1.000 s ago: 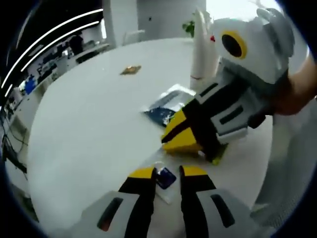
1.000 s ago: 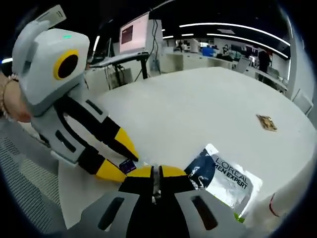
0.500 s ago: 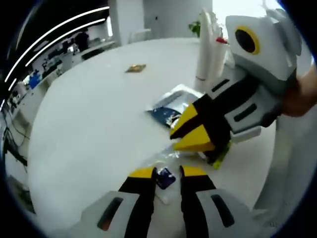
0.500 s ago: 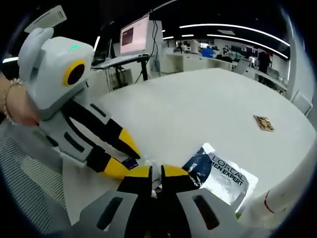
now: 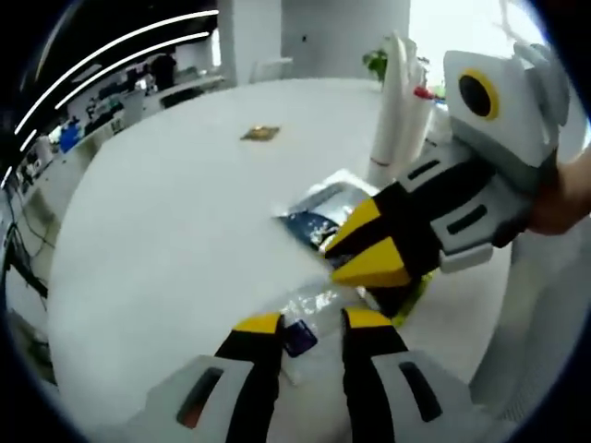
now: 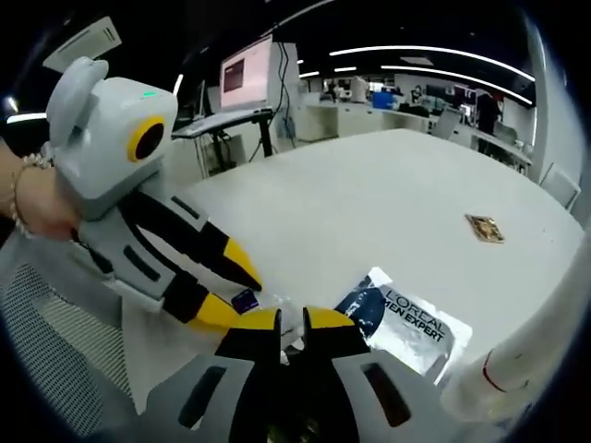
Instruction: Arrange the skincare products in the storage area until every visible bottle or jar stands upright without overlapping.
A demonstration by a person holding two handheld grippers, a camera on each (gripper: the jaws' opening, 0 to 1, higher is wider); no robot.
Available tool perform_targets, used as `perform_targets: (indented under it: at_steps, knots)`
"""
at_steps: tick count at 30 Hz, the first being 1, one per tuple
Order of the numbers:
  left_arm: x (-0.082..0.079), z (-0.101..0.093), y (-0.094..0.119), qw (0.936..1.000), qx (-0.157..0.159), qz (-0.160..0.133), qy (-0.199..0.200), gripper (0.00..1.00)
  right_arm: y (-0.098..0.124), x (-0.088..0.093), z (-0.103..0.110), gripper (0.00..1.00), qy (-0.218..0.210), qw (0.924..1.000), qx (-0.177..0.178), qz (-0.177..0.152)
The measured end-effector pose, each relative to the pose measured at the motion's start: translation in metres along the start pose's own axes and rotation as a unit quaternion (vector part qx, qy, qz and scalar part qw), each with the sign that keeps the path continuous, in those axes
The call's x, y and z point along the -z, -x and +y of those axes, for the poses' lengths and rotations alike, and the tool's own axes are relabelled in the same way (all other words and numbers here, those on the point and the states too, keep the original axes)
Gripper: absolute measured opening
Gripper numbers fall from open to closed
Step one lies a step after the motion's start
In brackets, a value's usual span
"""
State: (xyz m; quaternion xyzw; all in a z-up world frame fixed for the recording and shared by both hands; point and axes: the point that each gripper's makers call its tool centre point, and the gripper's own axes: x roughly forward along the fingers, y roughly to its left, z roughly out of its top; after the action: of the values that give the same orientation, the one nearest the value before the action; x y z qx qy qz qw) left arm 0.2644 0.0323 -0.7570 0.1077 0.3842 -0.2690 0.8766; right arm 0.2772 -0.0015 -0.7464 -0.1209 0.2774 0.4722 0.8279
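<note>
In the left gripper view my left gripper (image 5: pixel 311 323) is open, and a small dark blue sachet (image 5: pixel 297 337) in clear wrap lies on the table between its jaws. My right gripper (image 5: pixel 371 244) comes in from the right with its yellow tips slightly apart, just above a silver and blue L'Oreal sachet (image 5: pixel 314 210). In the right gripper view my right gripper (image 6: pixel 291 321) has crinkled clear wrap (image 6: pixel 288 318) in its narrow gap. My left gripper (image 6: pixel 231 288) straddles the blue sachet (image 6: pixel 245 300). The L'Oreal sachet (image 6: pixel 406 318) lies flat to the right.
A tall white tube (image 5: pixel 397 111) stands behind the right gripper, and it also shows as the white tube (image 6: pixel 499 378) at lower right. A small brown packet (image 5: pixel 260 134) lies far out on the white round table (image 5: pixel 166 231). A person's hand (image 6: pixel 37 203) holds the left gripper.
Both grippers' jaws have parted: the right, shut a second ago, now shows a narrow gap, and the left gap has widened. The right gripper has drawn back slightly from the left.
</note>
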Motion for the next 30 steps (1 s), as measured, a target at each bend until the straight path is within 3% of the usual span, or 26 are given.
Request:
perform_targets:
  at_steps: [6,14,30]
  knots:
    - [0.002,-0.001,0.003,1.0,-0.003,0.003,-0.003,0.3,0.006,0.002,0.003,0.12,-0.002,1.0,-0.001,0.0]
    - [0.018,0.01,0.013,0.9989,-0.039,0.022,0.009,0.31,0.016,0.009,0.005,0.12,-0.006,1.0,0.001,0.003]
    - [0.025,0.007,0.014,0.9989,-0.03,0.03,0.02,0.31,0.02,0.012,0.001,0.12,-0.015,0.9998,0.008,0.006]
